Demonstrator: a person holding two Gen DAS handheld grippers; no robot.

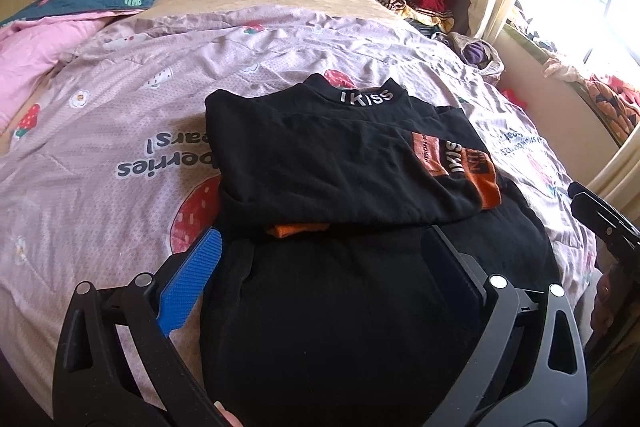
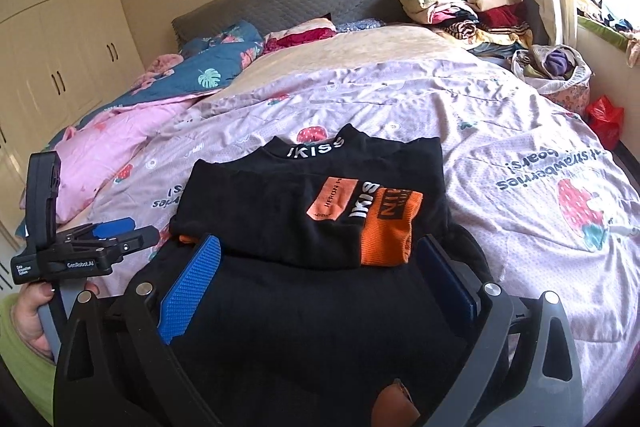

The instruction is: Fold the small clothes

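A black top (image 1: 320, 163) with an "IKISS" collar and orange patches lies partly folded on the pink strawberry bedspread (image 1: 120, 147). Its sleeves are folded across the chest and its lower half spreads toward me. It also shows in the right wrist view (image 2: 304, 211). My left gripper (image 1: 320, 247) is open and empty, its blue pads (image 1: 192, 279) straddling the lower half just above the cloth. My right gripper (image 2: 320, 255) is open and empty over the same lower half. The left gripper shows in the right wrist view (image 2: 116, 231) at the left, the right gripper's body in the left wrist view at the right edge.
A stack of folded clothes (image 2: 472, 7) sits at the bed's far right corner by the headboard (image 2: 280, 7). A blue floral quilt (image 2: 216, 67) and pink blanket (image 2: 120, 147) lie at the far left. A bag of clothes (image 2: 556, 71) and a red bag (image 2: 606, 119) stand at the right edge.
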